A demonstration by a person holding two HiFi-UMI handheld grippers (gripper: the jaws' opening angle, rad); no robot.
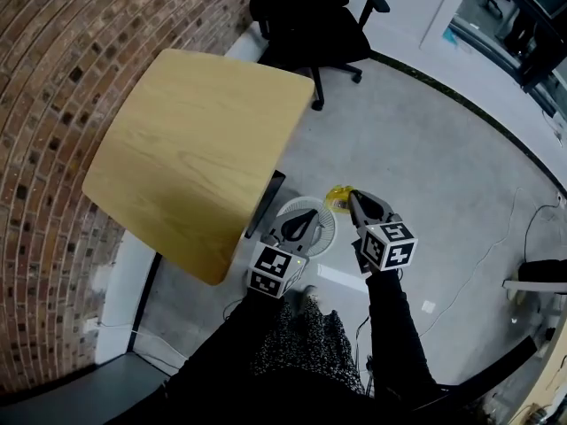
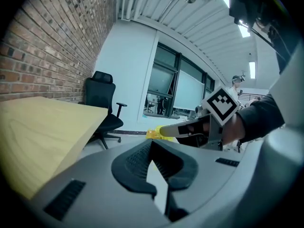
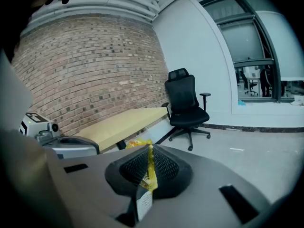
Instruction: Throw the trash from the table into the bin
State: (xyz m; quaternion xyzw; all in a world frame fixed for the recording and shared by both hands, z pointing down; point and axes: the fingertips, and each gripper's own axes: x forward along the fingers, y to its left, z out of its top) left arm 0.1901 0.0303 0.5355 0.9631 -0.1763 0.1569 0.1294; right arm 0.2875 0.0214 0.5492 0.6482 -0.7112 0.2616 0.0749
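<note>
A crumpled yellow wrapper (image 1: 339, 197) is pinched in my right gripper (image 1: 354, 202), which is shut on it just above the floor. In the right gripper view the wrapper (image 3: 150, 167) runs as a thin yellow strip between the closed pads and bunches up beyond the tips. A white round bin (image 1: 326, 234) stands on the floor beside the table leg, just left of the wrapper. My left gripper (image 1: 301, 223) hangs over the bin, jaws together with nothing in them. The left gripper view shows its tips (image 2: 152, 144) meeting, and the right gripper (image 2: 166, 130) with the wrapper (image 2: 153, 134) ahead.
A light wooden table (image 1: 195, 149) fills the left, against a brick wall (image 1: 53, 78). A black office chair (image 1: 314, 25) stands beyond the table. Cables (image 1: 523, 237) trail over the grey floor at the right. A person's dark sleeves and patterned clothing (image 1: 310, 343) fill the bottom.
</note>
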